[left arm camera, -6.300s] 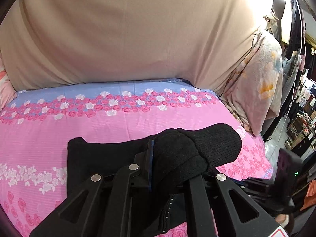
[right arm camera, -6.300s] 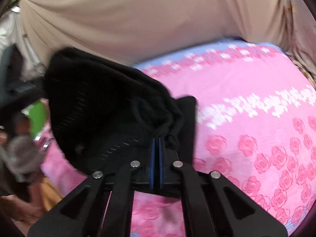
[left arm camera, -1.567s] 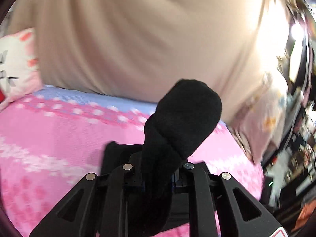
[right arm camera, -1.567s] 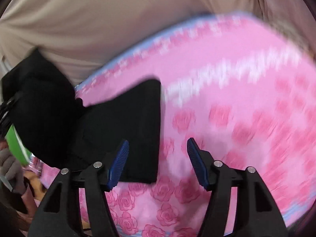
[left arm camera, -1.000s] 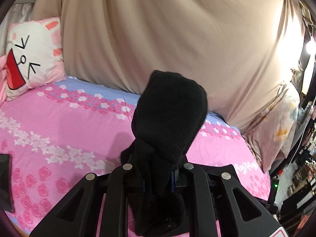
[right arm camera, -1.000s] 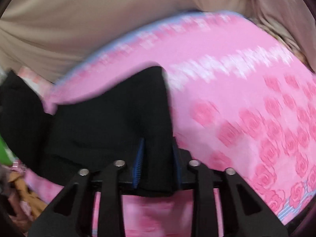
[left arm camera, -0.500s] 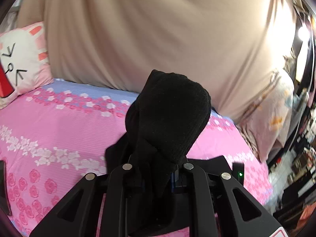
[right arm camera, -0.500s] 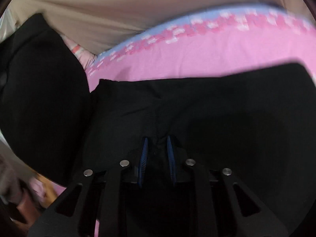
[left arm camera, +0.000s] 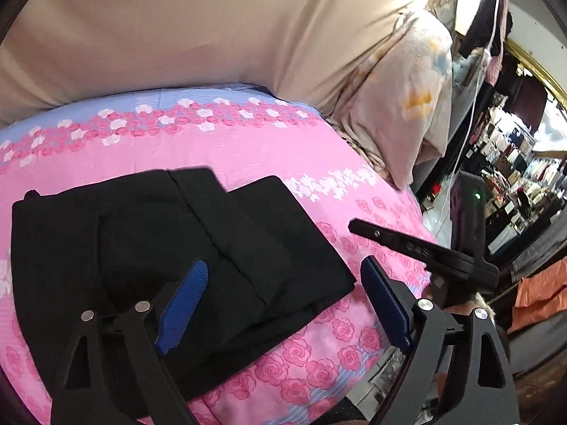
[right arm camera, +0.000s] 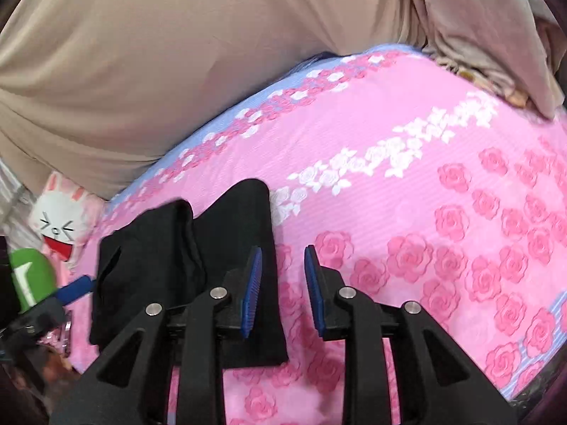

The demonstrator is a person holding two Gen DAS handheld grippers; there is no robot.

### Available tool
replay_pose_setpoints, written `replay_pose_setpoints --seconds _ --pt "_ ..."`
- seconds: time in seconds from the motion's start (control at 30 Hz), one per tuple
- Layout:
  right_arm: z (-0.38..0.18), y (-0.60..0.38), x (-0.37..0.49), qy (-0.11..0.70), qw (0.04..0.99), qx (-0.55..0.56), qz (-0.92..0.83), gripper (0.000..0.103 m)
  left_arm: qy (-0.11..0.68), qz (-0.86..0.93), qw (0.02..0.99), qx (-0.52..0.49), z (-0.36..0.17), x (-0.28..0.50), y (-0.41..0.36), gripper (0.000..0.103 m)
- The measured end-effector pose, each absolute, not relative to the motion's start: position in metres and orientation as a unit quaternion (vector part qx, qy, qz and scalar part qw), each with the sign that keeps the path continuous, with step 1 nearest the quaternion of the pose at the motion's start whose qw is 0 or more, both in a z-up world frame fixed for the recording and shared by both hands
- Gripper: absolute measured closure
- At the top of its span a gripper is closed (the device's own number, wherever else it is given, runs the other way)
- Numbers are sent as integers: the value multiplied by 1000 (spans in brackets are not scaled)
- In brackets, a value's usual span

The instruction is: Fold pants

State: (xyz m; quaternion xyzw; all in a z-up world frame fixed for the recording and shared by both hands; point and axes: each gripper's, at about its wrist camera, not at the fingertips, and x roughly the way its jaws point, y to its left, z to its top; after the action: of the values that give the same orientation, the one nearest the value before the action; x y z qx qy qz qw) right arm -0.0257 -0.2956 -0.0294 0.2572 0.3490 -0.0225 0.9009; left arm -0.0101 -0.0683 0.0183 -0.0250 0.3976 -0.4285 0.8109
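Note:
The black pants (left arm camera: 170,248) lie folded in a flat stack on the pink rose-print bed sheet (left arm camera: 269,148). My left gripper (left arm camera: 283,301) is open and empty, its left blue pad over the pants and its right pad beyond their right edge. In the right wrist view the pants (right arm camera: 170,255) lie at lower left. My right gripper (right arm camera: 281,290) is open and empty just above the sheet (right arm camera: 425,184), its left pad at the pants' right edge. The right gripper's body also shows in the left wrist view (left arm camera: 425,248).
A beige draped cloth (left arm camera: 198,28) backs the bed. A floral pillow (left arm camera: 407,106) stands at the right end. A bunny cushion (right arm camera: 60,219) lies at the left end. The bed's near edge runs along the bottom, with a cluttered room (left arm camera: 514,177) beyond on the right.
Both grippers have let go of the pants and opened. The pants now lie folded flat on the bed, and both grippers have drawn back from them.

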Motion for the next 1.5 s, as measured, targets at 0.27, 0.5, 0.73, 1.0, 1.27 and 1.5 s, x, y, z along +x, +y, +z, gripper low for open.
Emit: replay_pose_setpoints --seconds 0.27,0.5,0.73,1.0,1.27,1.5 --pt "-60 -228 40 403 872 249 120 34 363 -309 875 -81 39 7 30 17" --pt "-37 -194 42 364 901 208 114 87 356 -229 900 -105 41 13 91 17" --pt "21 -240 -18 286 940 184 29 87 351 -255 894 -110 41 12 83 17" --pt "-63 -290 -20 376 890 256 -34 50 418 -284 858 -87 -2 24 30 17" --pt "-60 -298 -22 386 881 275 16 26 476 -280 811 -194 -36 33 68 17" --pt "-82 -290 -19 390 856 334 54 19 533 -300 745 -269 -85 43 72 17"
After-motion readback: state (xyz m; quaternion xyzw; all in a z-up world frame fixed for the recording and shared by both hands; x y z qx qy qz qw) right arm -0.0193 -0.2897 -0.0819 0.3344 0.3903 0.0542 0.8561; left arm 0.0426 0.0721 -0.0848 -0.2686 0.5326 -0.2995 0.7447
